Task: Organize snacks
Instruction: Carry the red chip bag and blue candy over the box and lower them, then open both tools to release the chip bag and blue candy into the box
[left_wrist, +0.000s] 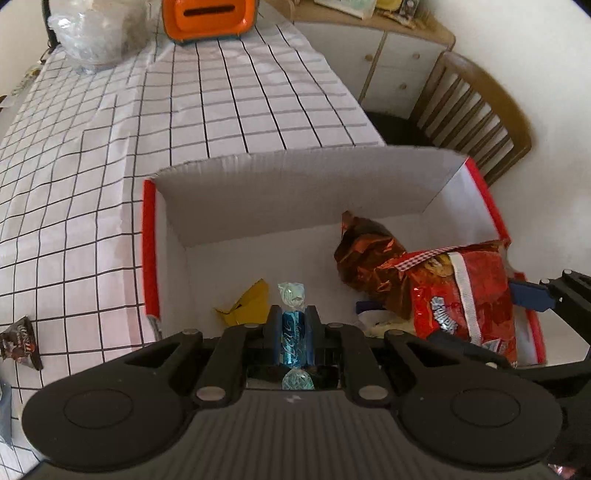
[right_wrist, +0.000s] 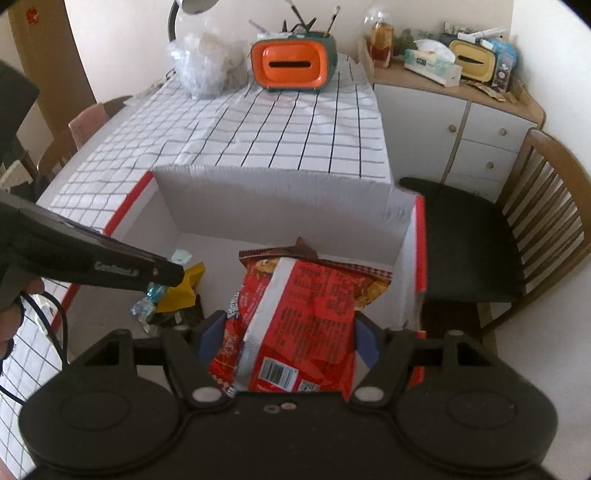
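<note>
My left gripper (left_wrist: 293, 321) is shut on a blue twist-wrapped candy (left_wrist: 294, 332), held over the near left part of a white cardboard box with red edges (left_wrist: 149, 243). My right gripper (right_wrist: 290, 332) is shut on a large red snack bag (right_wrist: 303, 317), which hangs into the right side of the box (right_wrist: 419, 243). Inside the box lie a yellow wrapper (left_wrist: 251, 304) and a copper foil packet (left_wrist: 365, 254). In the right wrist view the left gripper's black body (right_wrist: 110, 266) reaches in from the left above the yellow wrapper (right_wrist: 184, 288).
The box stands on a table under a white grid-pattern cloth (left_wrist: 110, 147). An orange tissue holder (right_wrist: 291, 64) and a clear plastic bag (right_wrist: 207, 70) stand at the far end. A brown chocolate packet (left_wrist: 22, 343) lies left of the box. A wooden chair (right_wrist: 517, 229) stands right.
</note>
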